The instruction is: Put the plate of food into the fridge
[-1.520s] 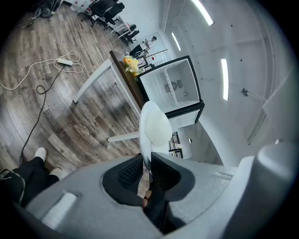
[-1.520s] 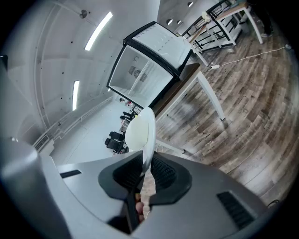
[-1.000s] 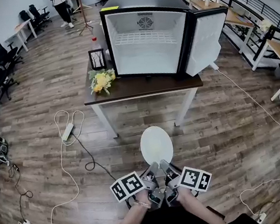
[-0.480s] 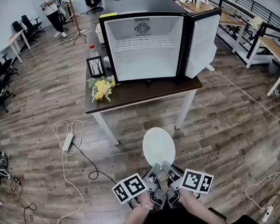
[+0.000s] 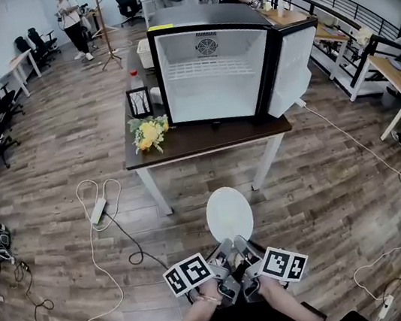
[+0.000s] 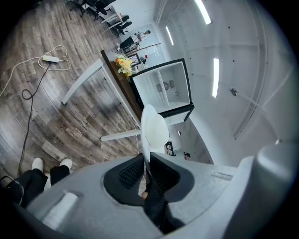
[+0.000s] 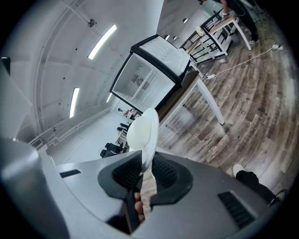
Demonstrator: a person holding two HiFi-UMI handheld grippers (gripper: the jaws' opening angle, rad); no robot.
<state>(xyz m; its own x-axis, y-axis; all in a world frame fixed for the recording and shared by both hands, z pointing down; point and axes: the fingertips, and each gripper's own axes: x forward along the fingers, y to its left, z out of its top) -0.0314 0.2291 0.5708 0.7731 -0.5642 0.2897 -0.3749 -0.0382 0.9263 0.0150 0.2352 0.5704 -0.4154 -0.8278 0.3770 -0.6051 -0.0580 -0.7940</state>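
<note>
**Plate in carry, fridge not yet reached**

Plate (image 5: 229, 213): white, smooth, round with a thin raised rim; held out level in front of the person, over the floor and well short of the table; no food can be made out on it from the head view.

Grip: left gripper (image 5: 222, 251) and right gripper (image 5: 244, 248) sit side by side at the plate's near edge; in each gripper view the ribbed black pads are closed onto the thin rim, one pad above and one below; both pinch the plate, neither is spread wide.

Progress, as I judge it: pick-up done, approach under way; left to do is the walk to the table, the reach over its edge, the slide onto the shelf and the release; the door is already open, so nothing needs opening first.

Fridge (image 5: 216, 69): small box, black casing, white moulded lining, white wire shelf (image 5: 209, 67) across the upper part, round fan grille on the back wall; door (image 5: 293, 68) swung out to the right.

Table (image 5: 204, 138): dark flat top, white legs; a yellow flower bunch (image 5: 149, 132) and a small dark picture frame (image 5: 138, 101) lie left of the fridge.

Floor (image 5: 327, 188): wood-grain planks, matt; a white cable with a power strip (image 5: 98, 209) trails to the left.
</note>
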